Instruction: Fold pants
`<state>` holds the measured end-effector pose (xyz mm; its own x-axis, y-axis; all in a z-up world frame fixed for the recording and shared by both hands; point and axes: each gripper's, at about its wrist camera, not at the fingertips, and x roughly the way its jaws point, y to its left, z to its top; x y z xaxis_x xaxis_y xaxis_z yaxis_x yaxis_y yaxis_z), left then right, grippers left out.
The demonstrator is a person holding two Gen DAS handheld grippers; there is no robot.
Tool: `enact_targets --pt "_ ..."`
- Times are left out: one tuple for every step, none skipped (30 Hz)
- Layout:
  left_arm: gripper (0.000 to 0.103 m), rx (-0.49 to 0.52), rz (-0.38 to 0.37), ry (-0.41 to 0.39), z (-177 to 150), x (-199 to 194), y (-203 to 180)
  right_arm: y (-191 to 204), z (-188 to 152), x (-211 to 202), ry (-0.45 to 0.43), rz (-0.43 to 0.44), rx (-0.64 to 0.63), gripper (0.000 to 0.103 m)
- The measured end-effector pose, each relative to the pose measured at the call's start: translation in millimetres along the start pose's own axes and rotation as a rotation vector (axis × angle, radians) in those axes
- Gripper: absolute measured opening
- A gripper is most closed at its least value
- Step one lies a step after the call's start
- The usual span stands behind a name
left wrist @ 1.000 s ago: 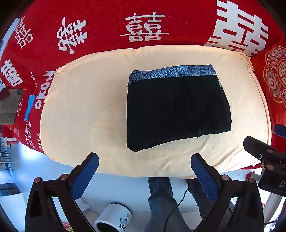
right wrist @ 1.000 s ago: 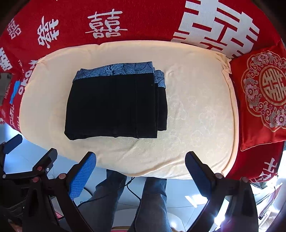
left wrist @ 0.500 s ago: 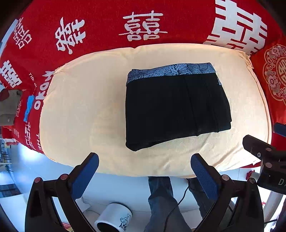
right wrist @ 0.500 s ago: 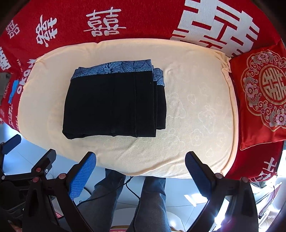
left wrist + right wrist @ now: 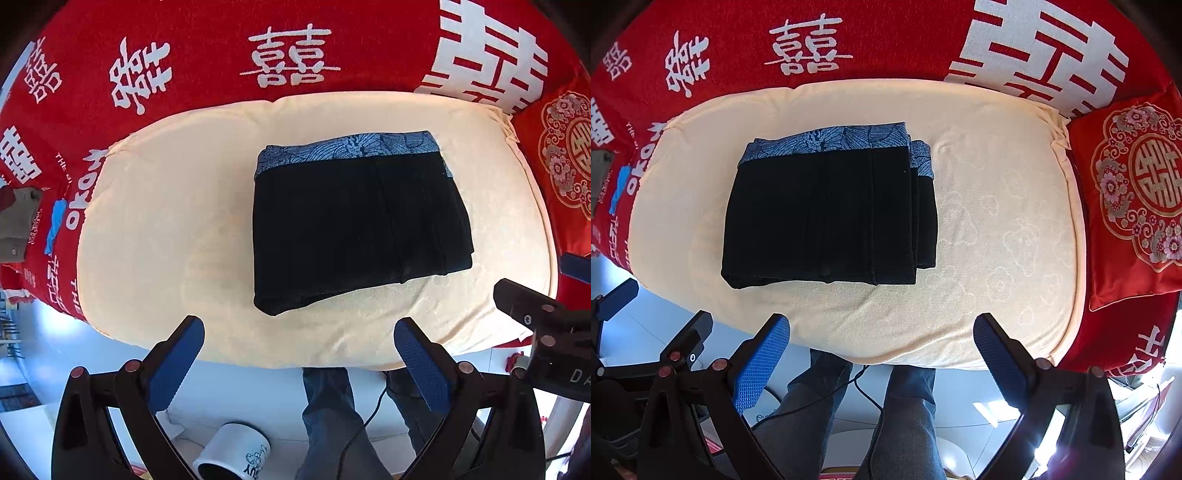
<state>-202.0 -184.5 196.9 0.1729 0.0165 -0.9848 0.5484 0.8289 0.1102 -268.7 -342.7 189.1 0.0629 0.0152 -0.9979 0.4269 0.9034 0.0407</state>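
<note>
Pants [image 5: 354, 225] lie folded on the cream cushion [image 5: 155, 221], ahead of both claws. Left claw [image 5: 299, 360] and right claw [image 5: 881, 350] gape empty, drawn slightly back since earlier; folding appears complete.

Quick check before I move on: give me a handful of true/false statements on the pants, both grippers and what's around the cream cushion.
1. The pants lie folded into a compact block on the cream cushion. True.
2. The left gripper is clamped on the pants. False: it is open, short of the cushion's near edge, touching nothing.
3. The patterned blue waistband is at the far edge of the fold. True.
4. The right gripper holds a corner of the cushion. False: it is open and empty.
5. A red embroidered pillow sits to the right of the cushion. True.
6. The white mug stands on the cushion. False: it is down below, near the person's legs.
</note>
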Motion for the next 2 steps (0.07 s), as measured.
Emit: enact_targets --pt "0.103 0.001 -0.003 0.000 0.1 -0.2 -0.5 -0.1 0.3 0.1 0.000 0.000 -0.001 0.100" --pt "0.103 0.003 -0.004 0.001 0.0 -0.1 -0.9 -0.1 0.5 0.3 0.001 0.001 -0.002 0.100"
